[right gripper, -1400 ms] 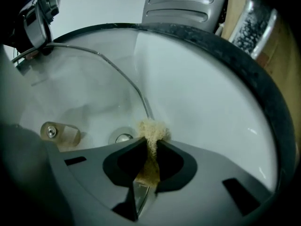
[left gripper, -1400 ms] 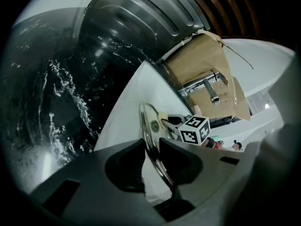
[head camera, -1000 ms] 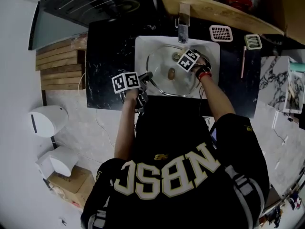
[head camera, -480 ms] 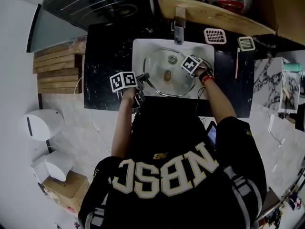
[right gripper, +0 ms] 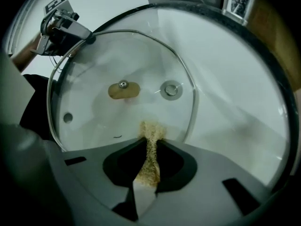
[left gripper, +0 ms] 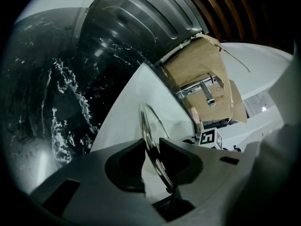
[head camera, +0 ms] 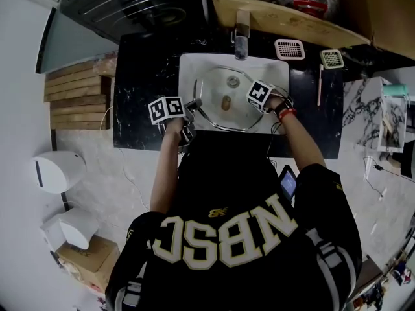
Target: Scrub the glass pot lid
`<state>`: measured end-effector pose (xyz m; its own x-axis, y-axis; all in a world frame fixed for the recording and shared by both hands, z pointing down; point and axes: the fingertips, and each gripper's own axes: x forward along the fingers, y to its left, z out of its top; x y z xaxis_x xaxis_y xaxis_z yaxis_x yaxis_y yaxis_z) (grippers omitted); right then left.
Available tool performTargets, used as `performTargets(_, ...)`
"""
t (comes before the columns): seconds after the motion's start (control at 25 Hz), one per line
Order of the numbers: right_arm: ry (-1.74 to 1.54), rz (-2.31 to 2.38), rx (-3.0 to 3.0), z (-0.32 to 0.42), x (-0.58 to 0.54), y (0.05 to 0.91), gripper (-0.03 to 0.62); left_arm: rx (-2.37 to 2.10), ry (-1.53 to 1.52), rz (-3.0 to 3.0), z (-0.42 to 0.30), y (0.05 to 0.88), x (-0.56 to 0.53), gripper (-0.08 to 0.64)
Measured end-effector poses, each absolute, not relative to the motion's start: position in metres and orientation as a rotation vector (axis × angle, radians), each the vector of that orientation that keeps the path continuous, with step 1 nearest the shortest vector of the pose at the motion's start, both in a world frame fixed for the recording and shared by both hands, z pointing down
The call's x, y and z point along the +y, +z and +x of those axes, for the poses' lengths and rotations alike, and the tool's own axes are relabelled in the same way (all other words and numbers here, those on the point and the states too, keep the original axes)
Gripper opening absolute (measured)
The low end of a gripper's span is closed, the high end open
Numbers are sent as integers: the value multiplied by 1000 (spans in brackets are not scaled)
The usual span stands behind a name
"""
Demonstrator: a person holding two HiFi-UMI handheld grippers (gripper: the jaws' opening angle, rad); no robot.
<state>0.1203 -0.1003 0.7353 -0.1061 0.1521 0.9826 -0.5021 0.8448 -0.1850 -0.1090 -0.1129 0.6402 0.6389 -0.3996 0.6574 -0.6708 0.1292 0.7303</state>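
Setting: Black marbled counter with a white sink set into it below a faucet; a person is stood at its front edge.
Lid: the glass pot lid is kept inside the sink basin, over the drain, which is seen through the glass.
Knob: a tan knob is fixed at the lid's middle.
Left gripper: its jaws are closed on the lid's metal rim at the lid's left side, so the lid is steadied there.
Right gripper: pointed steeply down, its jaws are clamped on a tan scrub pad, whose frayed tip appears to be pressed on the glass just inside the near rim.
Step in hand: scrubbing is judged to be under way.
How done well: the rim grip should be kept firm so that the lid is not spun or slid; the pad should be worked in overlapping strokes from the rim toward the knob, with the band beside the metal rim not skipped.
Shown only in the right gripper view: the pad, its place on the glass, and a small vent hole.
Shown only in the left gripper view: the rim pinched edge-on between the jaws.
Shown only in the head view: both grippers at opposite sides of the lid.
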Motion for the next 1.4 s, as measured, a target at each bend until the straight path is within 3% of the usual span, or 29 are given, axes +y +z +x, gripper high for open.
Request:
performTargets(0.88,796,57,-1855,42,-23,671,63,-923,230,1497,-110,638,-111,107)
performTargets(1.4,840,164,-2031,-18,-23,651,64,-870,239,1482,-107,636,-105,94)
